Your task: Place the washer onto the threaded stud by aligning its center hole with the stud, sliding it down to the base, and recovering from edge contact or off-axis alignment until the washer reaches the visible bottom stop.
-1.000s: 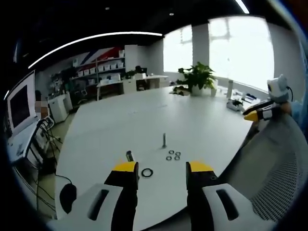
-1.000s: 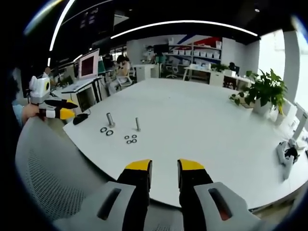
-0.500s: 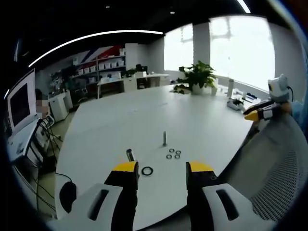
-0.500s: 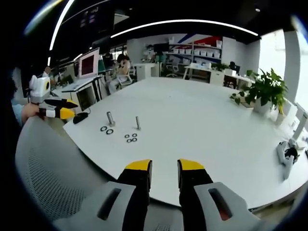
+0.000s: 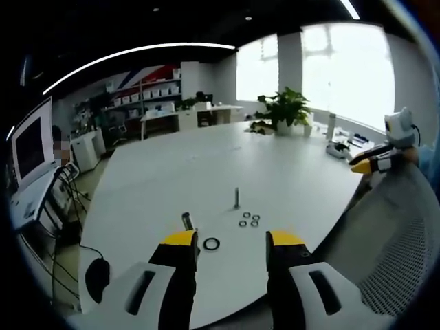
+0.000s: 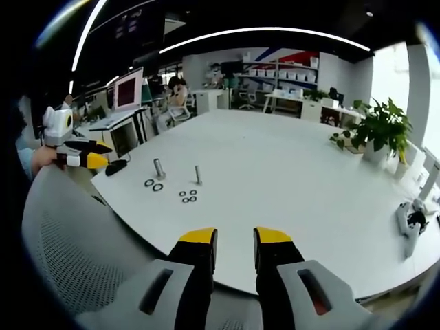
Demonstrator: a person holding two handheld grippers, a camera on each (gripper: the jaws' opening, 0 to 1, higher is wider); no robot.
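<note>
Left gripper view: left gripper (image 5: 232, 240) spread, empty; washer (image 5: 212, 243) flat on table (image 5: 295, 172) just ahead, stud (image 5: 236, 198) beyond. Come down square, pinch its rim.
Right gripper view: right gripper (image 6: 235, 238) parted, empty, well short of stud (image 6: 198, 175).

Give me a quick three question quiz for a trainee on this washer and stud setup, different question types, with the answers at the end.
1. True or false: a washer is already on the thin stud.
2. In the left gripper view, the big washer lies nearest which? A) the short stud B) the plant C) the monitor
3. Fill in: the left gripper has its jaws ____.

Key: 1 false. 2 A. 3 open, with nothing between them.
</note>
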